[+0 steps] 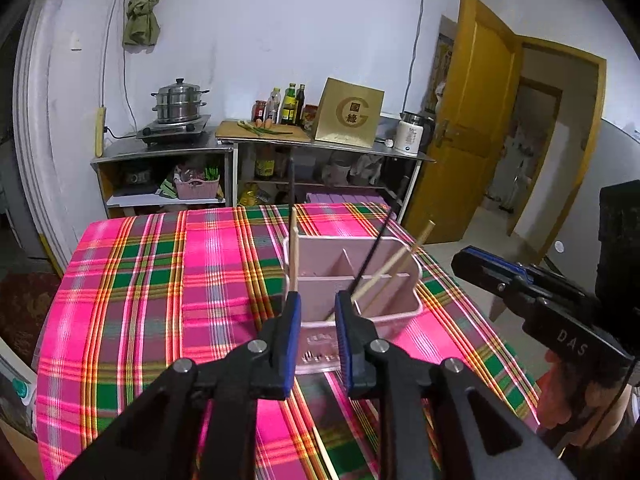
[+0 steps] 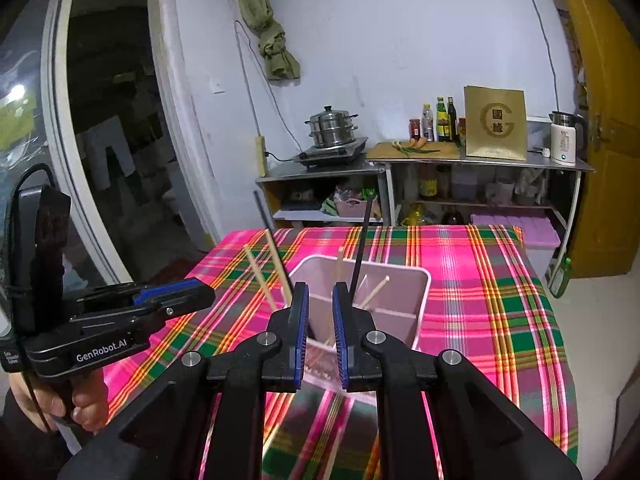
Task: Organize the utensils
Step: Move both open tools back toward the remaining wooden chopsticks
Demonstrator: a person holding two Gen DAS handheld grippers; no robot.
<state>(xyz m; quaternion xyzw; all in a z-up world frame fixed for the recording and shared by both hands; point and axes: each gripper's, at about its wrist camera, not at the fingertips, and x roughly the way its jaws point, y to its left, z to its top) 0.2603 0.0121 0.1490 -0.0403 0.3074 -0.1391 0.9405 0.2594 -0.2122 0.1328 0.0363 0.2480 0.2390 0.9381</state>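
Both the left gripper (image 1: 318, 300) and right gripper (image 2: 320, 294) stand narrowly parted and empty before the pink caddy (image 1: 352, 280) holding chopsticks (image 1: 390, 268); next, probably fetch remaining utensils.

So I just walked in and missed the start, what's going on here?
A person holds a gripper in each hand over a plaid-covered table, sorting chopsticks into a pink divided holder. Several wooden chopsticks and a black one already stand inside. The left gripper and right gripper are slightly open, gripping nothing.
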